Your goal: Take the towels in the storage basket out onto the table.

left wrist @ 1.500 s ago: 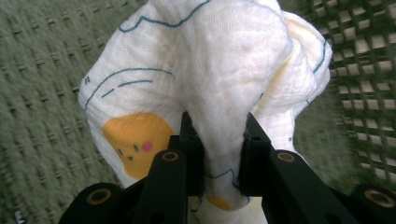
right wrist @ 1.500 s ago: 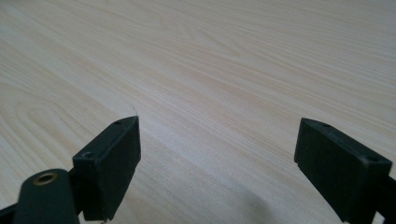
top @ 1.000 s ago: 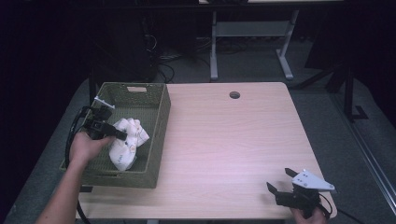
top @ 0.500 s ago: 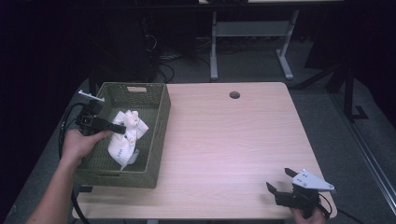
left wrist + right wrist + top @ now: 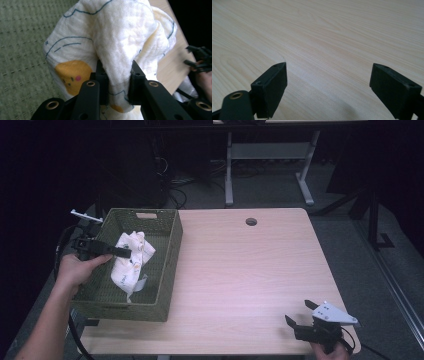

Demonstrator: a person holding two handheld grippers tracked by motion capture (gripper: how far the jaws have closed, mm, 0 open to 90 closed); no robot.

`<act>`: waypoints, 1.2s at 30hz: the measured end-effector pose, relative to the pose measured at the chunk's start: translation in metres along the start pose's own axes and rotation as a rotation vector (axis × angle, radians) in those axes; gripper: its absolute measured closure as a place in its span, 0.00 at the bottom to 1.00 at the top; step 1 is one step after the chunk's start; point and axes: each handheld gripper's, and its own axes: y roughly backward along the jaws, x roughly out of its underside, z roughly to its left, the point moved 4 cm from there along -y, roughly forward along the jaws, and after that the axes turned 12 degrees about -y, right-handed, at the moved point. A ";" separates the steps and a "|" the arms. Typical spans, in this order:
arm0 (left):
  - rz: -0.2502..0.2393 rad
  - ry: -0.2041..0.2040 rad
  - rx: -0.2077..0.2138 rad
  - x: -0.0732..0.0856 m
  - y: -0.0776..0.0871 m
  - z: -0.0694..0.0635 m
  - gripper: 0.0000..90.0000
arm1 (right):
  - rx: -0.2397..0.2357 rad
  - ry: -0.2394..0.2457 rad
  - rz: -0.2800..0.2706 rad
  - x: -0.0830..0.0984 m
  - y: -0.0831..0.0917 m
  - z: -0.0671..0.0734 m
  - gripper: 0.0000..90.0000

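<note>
A white cloth (image 5: pixel 131 262) printed with blue lines and yellow shapes hangs over the green woven basket (image 5: pixel 167 265) at the table's left. My left gripper (image 5: pixel 125 253) is shut on a fold of that cloth (image 5: pixel 115 40), its pads (image 5: pixel 103 82) pinching the fabric from both sides, and holds it lifted above the basket floor. My right gripper (image 5: pixel 299 314) rests low at the table's front right corner, open, with bare wood between its fingers (image 5: pixel 270 87).
The light wooden table (image 5: pixel 250 270) has a round cable hole (image 5: pixel 251 221) near its far edge. A metal desk frame (image 5: pixel 265 155) and cables stand on the dark floor beyond. The other hand's gripper (image 5: pixel 200 58) appears far off in the left gripper view.
My left gripper has risen and drawn back toward the left with the cloth, which now hangs stretched instead of lying bunched in the basket. The right gripper has stayed put.
</note>
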 end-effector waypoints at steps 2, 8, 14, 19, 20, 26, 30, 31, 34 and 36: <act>-0.006 0.003 0.007 -0.001 0.003 -0.001 0.83 | 0.001 -0.004 0.000 0.000 0.000 0.000 0.16; -0.041 0.005 0.048 -0.004 0.008 -0.005 0.83 | 0.002 -0.001 -0.002 0.000 0.000 0.000 0.16; -0.061 -0.009 0.085 -0.010 0.008 -0.014 0.83 | 0.003 -0.002 -0.001 0.000 0.000 0.000 0.16; -0.072 -0.026 0.125 -0.016 0.006 -0.023 0.83 | 0.003 0.002 -0.003 0.000 0.000 0.000 0.16; -0.071 -0.030 0.129 -0.017 0.005 -0.025 0.83 | 0.004 0.001 -0.003 0.000 0.000 -0.001 0.16; -0.042 -0.074 0.149 -0.023 -0.006 -0.039 0.83 | 0.003 -0.001 -0.004 -0.001 0.000 0.000 0.16; -0.026 -0.100 0.171 -0.027 -0.016 -0.051 0.83 | 0.002 -0.001 -0.005 -0.001 0.001 0.000 0.16; -0.027 -0.106 0.179 -0.029 -0.018 -0.053 0.83 | 0.002 -0.001 -0.005 -0.001 0.001 0.000 0.16; -0.022 -0.120 0.190 -0.034 -0.022 -0.061 0.83 | 0.002 -0.002 -0.005 0.000 0.001 0.000 0.16; -0.026 -0.127 0.204 -0.037 -0.025 -0.066 0.83 | 0.001 -0.002 -0.006 -0.001 0.001 -0.001 0.16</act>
